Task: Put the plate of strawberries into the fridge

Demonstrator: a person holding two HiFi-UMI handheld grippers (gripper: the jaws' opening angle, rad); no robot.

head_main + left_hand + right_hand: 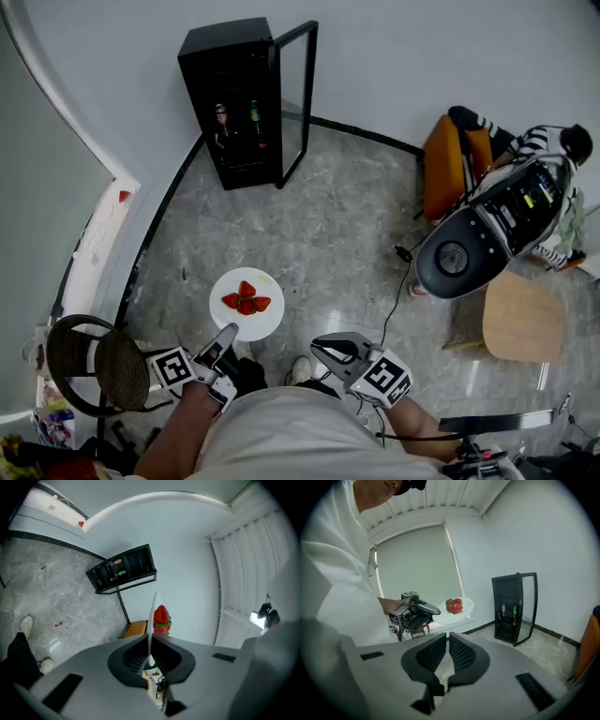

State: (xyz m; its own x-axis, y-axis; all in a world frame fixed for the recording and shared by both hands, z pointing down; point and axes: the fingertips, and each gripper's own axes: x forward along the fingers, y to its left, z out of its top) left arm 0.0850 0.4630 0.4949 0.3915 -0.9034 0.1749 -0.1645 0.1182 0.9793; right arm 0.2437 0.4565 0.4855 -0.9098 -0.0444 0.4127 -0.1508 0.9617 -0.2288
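Note:
A white plate (253,314) with several red strawberries (247,300) is held level above the marble floor. My left gripper (223,345) is shut on its near rim. In the left gripper view the plate (153,616) shows edge-on between the jaws of the left gripper (151,641), with strawberries (161,619) on its right side. The black fridge (246,103) stands against the far wall, its glass door (298,94) swung open. My right gripper (328,349) hovers to the plate's right, shut and empty. The right gripper view shows the plate (459,610) and the fridge (513,609) beyond.
Bottles (236,117) stand on a fridge shelf. An orange chair (448,164), a seated person (544,141) and a grey machine (478,239) fill the right side, with a wooden stool (523,319) nearer. A black wire chair (98,361) is at my left. A cable (398,281) trails across the floor.

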